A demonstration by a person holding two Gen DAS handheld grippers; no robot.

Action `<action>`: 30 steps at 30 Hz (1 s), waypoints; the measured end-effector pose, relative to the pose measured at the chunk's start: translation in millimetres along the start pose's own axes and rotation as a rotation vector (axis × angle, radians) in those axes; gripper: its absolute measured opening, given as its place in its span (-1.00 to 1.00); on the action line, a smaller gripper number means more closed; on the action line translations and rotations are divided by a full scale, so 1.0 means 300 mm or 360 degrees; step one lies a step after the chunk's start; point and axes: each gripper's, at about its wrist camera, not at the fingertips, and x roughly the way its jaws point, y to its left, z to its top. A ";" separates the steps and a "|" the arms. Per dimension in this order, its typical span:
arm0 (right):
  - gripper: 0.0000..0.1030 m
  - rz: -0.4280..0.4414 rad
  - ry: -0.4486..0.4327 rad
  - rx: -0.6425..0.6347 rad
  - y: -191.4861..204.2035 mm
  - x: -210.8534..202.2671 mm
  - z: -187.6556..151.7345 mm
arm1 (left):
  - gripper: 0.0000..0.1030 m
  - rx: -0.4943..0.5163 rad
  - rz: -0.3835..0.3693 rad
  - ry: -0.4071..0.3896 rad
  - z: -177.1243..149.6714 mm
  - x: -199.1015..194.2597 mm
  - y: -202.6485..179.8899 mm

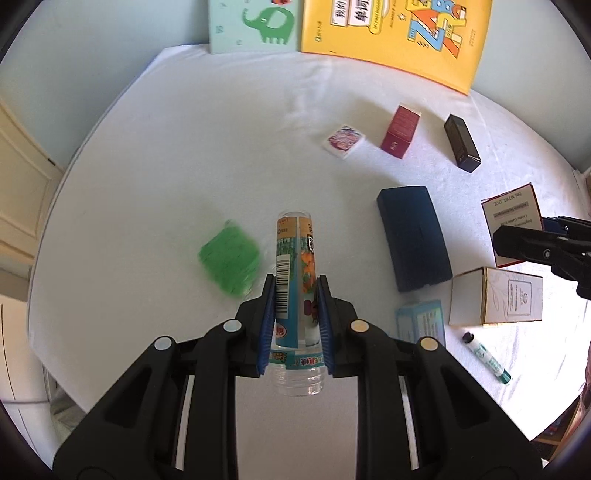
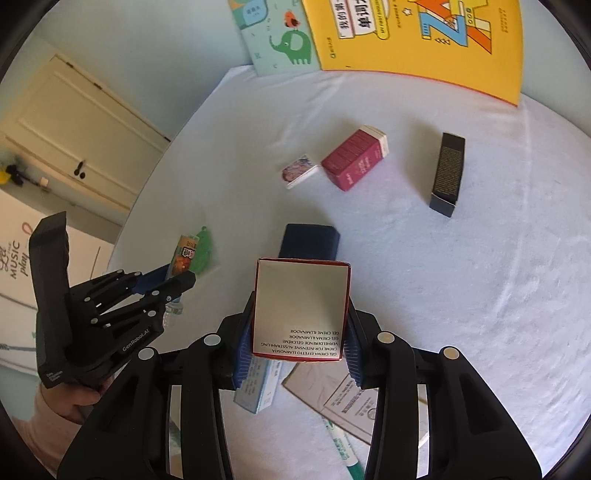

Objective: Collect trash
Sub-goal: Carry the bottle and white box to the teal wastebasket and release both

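My left gripper (image 1: 294,291) is shut on an empty clear plastic bottle (image 1: 295,273) with a colourful label, held above the white table (image 1: 184,155). It also shows at the left of the right wrist view (image 2: 177,275). My right gripper (image 2: 300,328) is shut on a red-edged white cream box (image 2: 301,306), lifted over the table. That box and the gripper show at the right edge of the left wrist view (image 1: 511,225). A green crumpled scrap (image 1: 229,256) lies left of the bottle.
On the table lie a dark blue case (image 1: 413,238), a maroon box (image 1: 400,131), a black box (image 1: 461,147), a small patterned pack (image 1: 344,141), a beige box (image 1: 496,301), a light blue box (image 1: 419,321) and a green marker (image 1: 487,356). Yellow (image 1: 391,37) and elephant (image 1: 255,24) books lean at the back.
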 end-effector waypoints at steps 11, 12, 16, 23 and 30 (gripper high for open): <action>-0.19 0.0172 0.0152 -0.0363 0.293 0.066 -0.111 | -0.62 -0.0353 0.0156 -0.0014 -0.251 -0.141 0.173; -0.19 0.0189 0.0170 -0.0397 0.322 0.077 -0.123 | -0.62 -0.0394 0.0165 -0.0014 -0.285 -0.152 0.195; -0.19 0.0245 0.0236 -0.0527 0.444 0.119 -0.173 | -0.62 -0.0535 0.0236 0.0018 -0.427 -0.198 0.272; -0.19 0.0343 0.0383 -0.0767 0.672 0.223 -0.266 | -0.62 -0.0754 0.0331 0.0045 -0.635 -0.270 0.393; -0.19 0.0432 0.0517 -0.1013 0.937 0.323 -0.363 | -0.62 -0.0981 0.0373 0.0095 -0.846 -0.316 0.550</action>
